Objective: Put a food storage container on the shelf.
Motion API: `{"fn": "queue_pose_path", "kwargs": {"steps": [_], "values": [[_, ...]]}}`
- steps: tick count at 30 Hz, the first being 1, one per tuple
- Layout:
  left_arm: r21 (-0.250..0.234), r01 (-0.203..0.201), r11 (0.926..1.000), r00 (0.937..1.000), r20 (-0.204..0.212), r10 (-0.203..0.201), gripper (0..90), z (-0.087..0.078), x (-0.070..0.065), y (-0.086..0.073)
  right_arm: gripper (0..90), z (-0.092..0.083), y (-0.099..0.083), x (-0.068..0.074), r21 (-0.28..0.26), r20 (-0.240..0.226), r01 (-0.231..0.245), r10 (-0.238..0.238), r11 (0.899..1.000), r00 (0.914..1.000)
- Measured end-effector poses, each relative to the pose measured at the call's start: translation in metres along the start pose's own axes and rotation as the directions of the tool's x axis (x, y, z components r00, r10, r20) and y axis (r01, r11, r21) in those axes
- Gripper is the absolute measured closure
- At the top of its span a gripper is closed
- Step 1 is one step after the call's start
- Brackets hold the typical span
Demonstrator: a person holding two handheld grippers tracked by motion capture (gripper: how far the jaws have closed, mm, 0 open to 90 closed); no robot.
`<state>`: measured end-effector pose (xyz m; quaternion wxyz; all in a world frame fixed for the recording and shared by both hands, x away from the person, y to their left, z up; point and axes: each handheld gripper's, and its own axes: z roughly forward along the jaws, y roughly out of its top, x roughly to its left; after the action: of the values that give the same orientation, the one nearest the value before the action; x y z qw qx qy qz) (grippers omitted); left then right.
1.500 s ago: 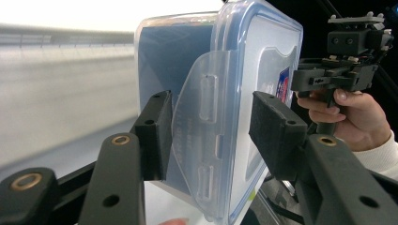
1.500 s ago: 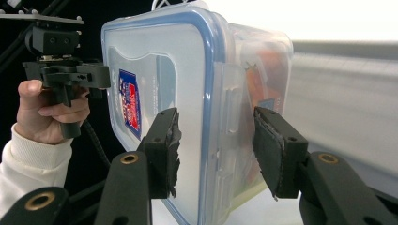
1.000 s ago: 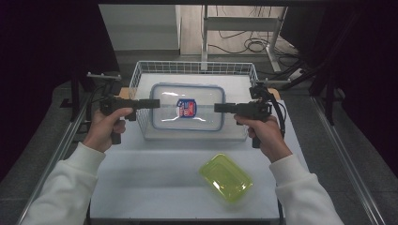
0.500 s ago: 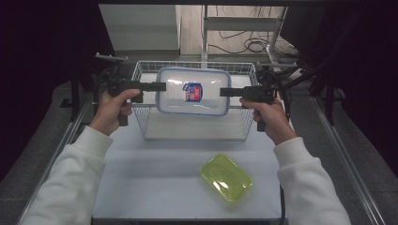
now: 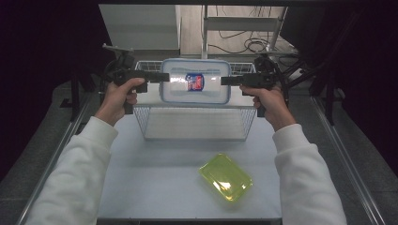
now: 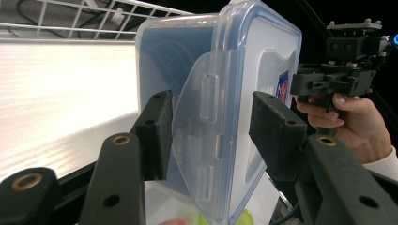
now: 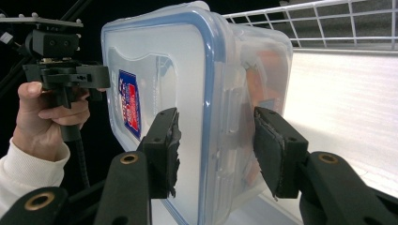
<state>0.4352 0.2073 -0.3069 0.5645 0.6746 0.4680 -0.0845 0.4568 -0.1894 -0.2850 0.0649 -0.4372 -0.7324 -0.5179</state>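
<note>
A clear plastic container (image 5: 195, 86) with a blue-rimmed lid and a red-and-blue label hangs level above the far half of the wire basket (image 5: 195, 124). My left gripper (image 5: 164, 77) is shut on its left short end and my right gripper (image 5: 225, 80) is shut on its right end. In the left gripper view the pads (image 6: 157, 126) clamp the container (image 6: 263, 61) across lid and base at the side latch. The right gripper view has the pads (image 7: 277, 150) squeezing the container (image 7: 159, 61) the same way, and orange contents show dimly inside.
A yellow-green plastic lid (image 5: 225, 176) lies on the white table (image 5: 155, 178) near its front edge, right of centre. The basket stands at the table's far side, with cables and a metal frame behind it. Dark space flanks the table.
Both hands have carried the container up and away from me, from low inside the basket to above its rim. The grips have not altered.
</note>
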Motion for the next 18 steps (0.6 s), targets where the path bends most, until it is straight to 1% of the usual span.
{"fn": "queue_pose_path", "kwargs": {"steps": [4, 8, 11, 13, 15, 17, 18], "values": [[0.003, 0.029, 0.9996, 0.9996, 0.005, -0.029, 50.4, 0.006, 0.010, 0.001, 52.4, 0.007, 0.000, -0.008, 0.009, 0.003, -0.023, 0.023, 1.000, 0.9997], [-0.003, 0.046, 0.9989, 0.9988, 0.016, -0.046, 50.5, 0.008, 0.016, 0.003, 52.4, 0.009, 0.002, -0.012, -0.003, -0.003, -0.035, 0.035, 0.999, 0.9994], [-0.001, 0.083, 0.9965, 0.9960, 0.031, -0.083, 50.9, 0.010, 0.022, 0.005, 52.4, 0.011, 0.004, -0.018, -0.005, -0.020, -0.059, 0.059, 0.998, 0.9981], [-0.004, 0.106, 0.9944, 0.9939, 0.032, -0.106, 51.1, 0.012, 0.024, 0.007, 52.4, 0.012, 0.005, -0.022, -0.004, -0.028, -0.077, 0.077, 0.997, 0.9967], [0.002, 0.122, 0.9925, 0.9922, 0.025, -0.122, 50.9, 0.013, 0.026, 0.009, 52.2, 0.014, 0.007, -0.026, -0.004, -0.037, -0.111, 0.111, 0.994, 0.9931], [0.003, 0.150, 0.9887, 0.9883, 0.027, -0.150, 50.7, 0.016, 0.030, 0.011, 51.5, 0.016, 0.009, -0.028, 0.000, -0.037, -0.130, 0.130, 0.991, 0.9908], [0.002, 0.155, 0.9879, 0.9876, 0.025, -0.155, 50.6, 0.017, 0.031, 0.012, 50.9, 0.017, 0.010, -0.029, 0.004, -0.030, -0.138, 0.138, 0.990, 0.9899]]}}
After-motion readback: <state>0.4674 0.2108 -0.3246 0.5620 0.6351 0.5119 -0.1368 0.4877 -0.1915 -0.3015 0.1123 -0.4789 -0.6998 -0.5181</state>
